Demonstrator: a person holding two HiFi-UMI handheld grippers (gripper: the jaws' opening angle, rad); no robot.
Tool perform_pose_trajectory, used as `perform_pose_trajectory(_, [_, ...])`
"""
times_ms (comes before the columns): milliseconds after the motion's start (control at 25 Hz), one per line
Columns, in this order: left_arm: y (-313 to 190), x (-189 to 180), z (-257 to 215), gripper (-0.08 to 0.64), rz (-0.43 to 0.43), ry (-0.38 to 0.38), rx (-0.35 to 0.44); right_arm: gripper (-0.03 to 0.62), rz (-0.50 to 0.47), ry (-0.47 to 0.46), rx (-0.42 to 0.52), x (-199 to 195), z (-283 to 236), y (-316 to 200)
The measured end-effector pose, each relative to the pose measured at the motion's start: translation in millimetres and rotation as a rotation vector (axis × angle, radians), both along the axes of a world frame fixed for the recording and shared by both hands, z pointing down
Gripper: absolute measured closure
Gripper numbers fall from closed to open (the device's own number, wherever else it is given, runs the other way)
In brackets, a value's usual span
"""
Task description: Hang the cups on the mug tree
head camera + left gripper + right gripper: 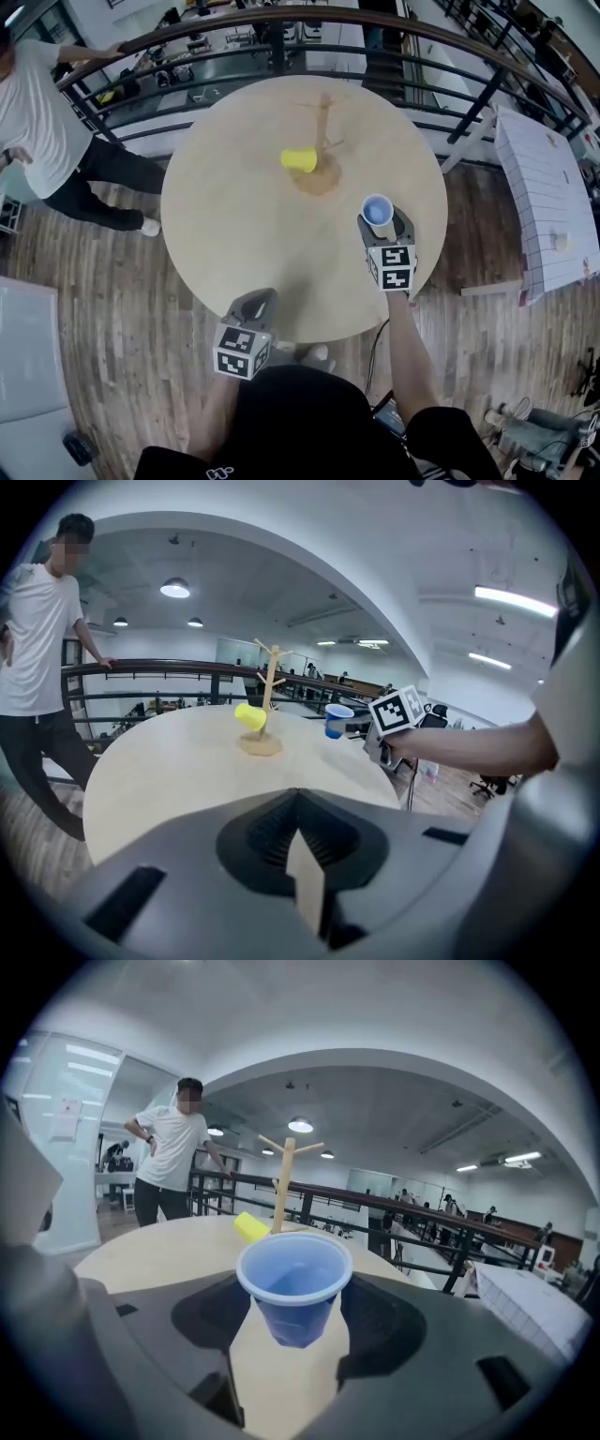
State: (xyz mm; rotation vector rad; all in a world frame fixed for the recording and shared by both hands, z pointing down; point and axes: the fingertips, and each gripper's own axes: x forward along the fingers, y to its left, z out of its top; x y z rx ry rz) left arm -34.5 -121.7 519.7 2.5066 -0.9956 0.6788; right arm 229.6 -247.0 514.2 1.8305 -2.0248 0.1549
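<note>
The person is mid-carry on the second cup. The right claw (379,221) is clamped on the blue cup (293,1283), holding it upright above the bench (225,216) and well short of the mug tree (324,117). The yellow cup (300,159) looks to be already sitting tilted on a low peg. The left claw (300,860) is pinched shut with nothing in it, down by the near edge. The next move is probably to bring the blue cup to the tree and tip it so its mouth slides over a free upper peg without knocking the stand.
</note>
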Motion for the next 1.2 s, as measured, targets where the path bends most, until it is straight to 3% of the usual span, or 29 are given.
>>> perform_pose_trajectory(400, [-2, -34, 7, 0.548, -0.098, -0.021, -0.027, 0.285, -0.078, 0.371, -0.108, 32, 1, -93])
perform_pose_trajectory(680, [-2, -55, 32, 0.548, -0.17, -0.025, -0.083, 0.285, -0.221, 0.814, -0.223, 41, 9, -166])
perform_pose_trajectory(840, [-3, -71, 49, 0.548, -0.214, -0.039, -0.135, 0.285, -0.292, 1.004, -0.313, 33, 29, -191])
perform_pose_trajectory(1040, [10, -83, 59, 0.548, -0.263, -0.043, -0.166, 0.285, -0.281, 1.241, -0.304, 17, 30, -216])
perform_pose_trajectory(1200, [16, -94, 63, 0.548, -0.282, -0.048, -0.182, 0.285, -0.329, 1.394, -0.272, -9, 35, -219])
